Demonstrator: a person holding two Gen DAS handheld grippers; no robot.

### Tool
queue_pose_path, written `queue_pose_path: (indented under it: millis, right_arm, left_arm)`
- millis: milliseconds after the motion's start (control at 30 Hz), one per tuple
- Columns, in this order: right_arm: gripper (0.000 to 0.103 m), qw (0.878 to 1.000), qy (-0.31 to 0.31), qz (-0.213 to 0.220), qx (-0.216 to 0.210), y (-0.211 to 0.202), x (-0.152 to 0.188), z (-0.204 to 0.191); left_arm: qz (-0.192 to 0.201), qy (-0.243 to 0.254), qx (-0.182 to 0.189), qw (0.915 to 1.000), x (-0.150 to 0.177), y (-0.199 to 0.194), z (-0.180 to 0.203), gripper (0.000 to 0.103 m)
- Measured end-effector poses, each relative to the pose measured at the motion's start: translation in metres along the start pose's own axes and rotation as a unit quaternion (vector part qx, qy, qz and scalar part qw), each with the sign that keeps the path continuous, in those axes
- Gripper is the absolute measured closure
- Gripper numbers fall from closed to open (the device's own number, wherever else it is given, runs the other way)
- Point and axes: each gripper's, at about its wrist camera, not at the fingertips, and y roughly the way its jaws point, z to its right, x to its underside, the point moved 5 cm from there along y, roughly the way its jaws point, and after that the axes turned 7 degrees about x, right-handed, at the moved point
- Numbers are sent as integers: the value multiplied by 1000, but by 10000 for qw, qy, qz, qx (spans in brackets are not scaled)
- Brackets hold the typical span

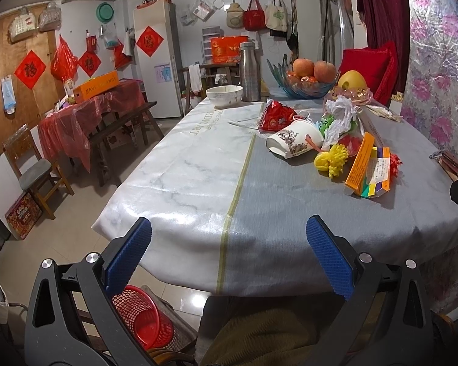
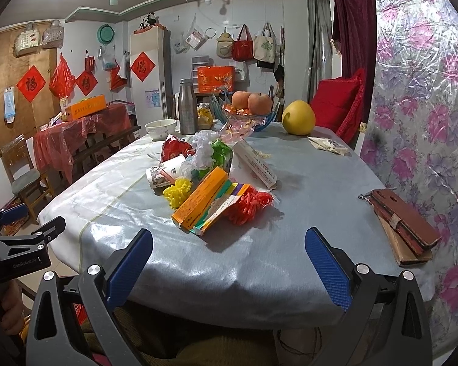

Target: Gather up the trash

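Both tools, left (image 1: 229, 256) and right (image 2: 229, 262), hang spread and empty at the worktop (image 2: 259, 262) edge. Collecting hasn't begun; trash pile (image 2: 210, 195) sits mid-worktop, red basket (image 1: 140, 317) below left. Next: reach forward.

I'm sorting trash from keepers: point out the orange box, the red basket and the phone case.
orange box (image 2: 198, 199): right wrist view, middle of its top face.
red basket (image 1: 143, 320): left wrist view, mesh wall.
phone case (image 2: 406, 222): right wrist view, brown cover.

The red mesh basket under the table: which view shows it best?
The left wrist view: the red mesh basket lies tipped on its side below the table edge, partly behind a finger. The right wrist view shows only a red sliver behind its gripper.
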Motion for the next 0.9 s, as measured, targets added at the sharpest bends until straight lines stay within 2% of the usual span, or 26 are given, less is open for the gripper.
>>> queue_pose_path:
  millis: [233, 433, 733, 900]
  right_arm:
    - [5, 9998, 46, -152, -71, 11, 4, 2]
    - [5, 9994, 86, -306, -131, 26, 9, 2]
    - [6, 9971, 214, -688, -248, 70, 18, 1]
    - [6, 9940, 294, -966, -423, 98, 25, -2]
  left_arm:
    - [-136, -29, -15, 9999, 18, 6, -5, 6]
    - [-345, -38, -24, 9994, 20, 16, -5, 6]
    - [-731, -158, -44, 9972, 17, 48, -15, 6]
    - [-872, -65, -125, 9961, 19, 66, -17, 6]
